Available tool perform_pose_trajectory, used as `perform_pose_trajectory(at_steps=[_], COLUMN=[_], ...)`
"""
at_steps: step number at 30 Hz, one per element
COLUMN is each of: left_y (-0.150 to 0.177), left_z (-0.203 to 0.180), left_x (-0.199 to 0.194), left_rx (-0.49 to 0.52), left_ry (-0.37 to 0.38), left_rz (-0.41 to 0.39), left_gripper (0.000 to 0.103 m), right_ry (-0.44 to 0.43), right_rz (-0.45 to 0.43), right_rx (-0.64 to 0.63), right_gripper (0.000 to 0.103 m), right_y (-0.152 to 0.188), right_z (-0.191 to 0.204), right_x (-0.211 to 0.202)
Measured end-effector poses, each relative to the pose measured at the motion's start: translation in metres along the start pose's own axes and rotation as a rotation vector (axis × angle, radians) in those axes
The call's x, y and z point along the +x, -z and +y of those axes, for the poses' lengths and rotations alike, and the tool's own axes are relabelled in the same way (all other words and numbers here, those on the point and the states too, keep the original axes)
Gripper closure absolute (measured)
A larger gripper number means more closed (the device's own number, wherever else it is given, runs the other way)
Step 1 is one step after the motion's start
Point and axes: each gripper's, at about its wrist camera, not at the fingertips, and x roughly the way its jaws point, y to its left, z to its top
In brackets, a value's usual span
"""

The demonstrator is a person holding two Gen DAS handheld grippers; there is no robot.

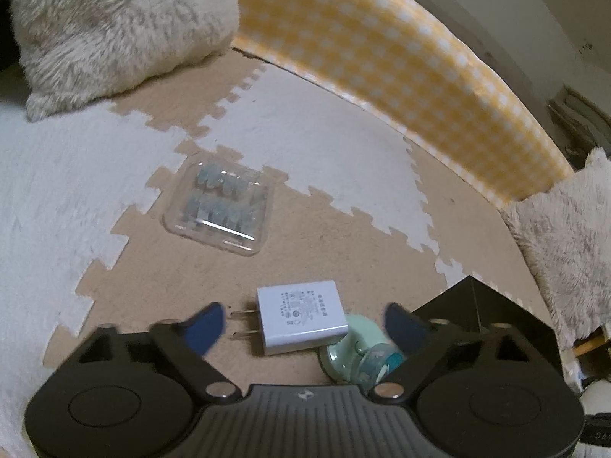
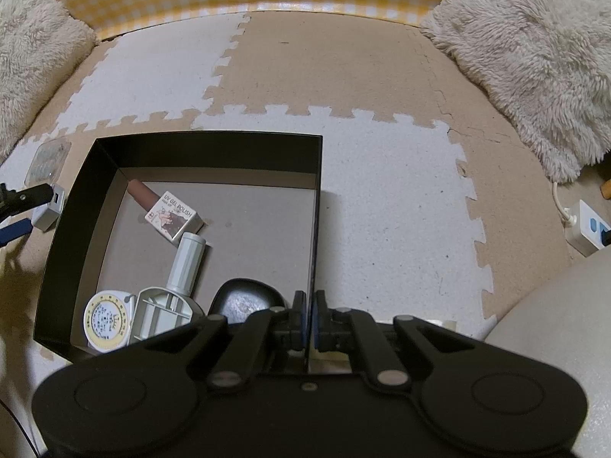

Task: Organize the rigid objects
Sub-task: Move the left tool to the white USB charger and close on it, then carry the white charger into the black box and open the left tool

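A white USB charger (image 1: 301, 320) lies flat on the foam mat, prongs to the left, between the blue fingertips of my left gripper (image 1: 303, 328), which stands open around it without touching. A mint-green round item (image 1: 355, 347) sits just right of the charger. Farther off lies a clear plastic case (image 1: 219, 210). My right gripper (image 2: 309, 316) is shut on the right wall of the open black box (image 2: 206, 145). Inside the box are a gel polish carton (image 2: 175, 217), a pale tube (image 2: 187, 263), a round tin (image 2: 107, 320) and a black oval piece (image 2: 244, 301).
Fluffy cushions (image 1: 114, 26) (image 2: 534, 49) lie at both sides of the puzzle mat, with a yellow checked panel (image 1: 382, 57) along the back. A white power strip (image 2: 584, 229) is at the right edge. The box corner (image 1: 477, 305) stands right of my left gripper.
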Motion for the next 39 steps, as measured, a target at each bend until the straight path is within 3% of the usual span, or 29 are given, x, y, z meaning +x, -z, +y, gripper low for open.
perform_pose_trajectory(at_steps=[2, 3, 17, 24, 31, 39], left_y=[0.000, 0.000, -0.001, -0.001, 0.014, 0.037], left_z=[0.000, 0.000, 0.002, -0.020, -0.059, -0.096], left_x=[0.001, 0.001, -0.021, -0.052, -0.069, -0.065], left_rx=[0.010, 0.012, 0.043, 0.134, 0.243, 0.364], left_ry=[-0.012, -0.016, 0.020, 0.087, 0.215, 0.285], left_rz=[-0.005, -0.007, -0.053, -0.139, -0.138, -0.119], left_gripper=[0.036, 0.037, 0.038, 0.038, 0.038, 0.038], right_ry=[0.000, 0.000, -0.004, 0.002, 0.002, -0.005], right_rz=[0.000, 0.000, -0.005, -0.005, -0.004, -0.006], right_rx=[0.000, 0.000, -0.009, -0.010, -0.009, -0.005], right_gripper=[0.099, 0.099, 0.099, 0.099, 0.099, 0.099], right_y=[0.000, 0.000, 0.001, 0.001, 0.001, 0.001], right_z=[0.000, 0.000, -0.001, 0.002, 0.002, 0.001], right_x=[0.000, 0.000, -0.001, 0.000, 0.000, 0.000])
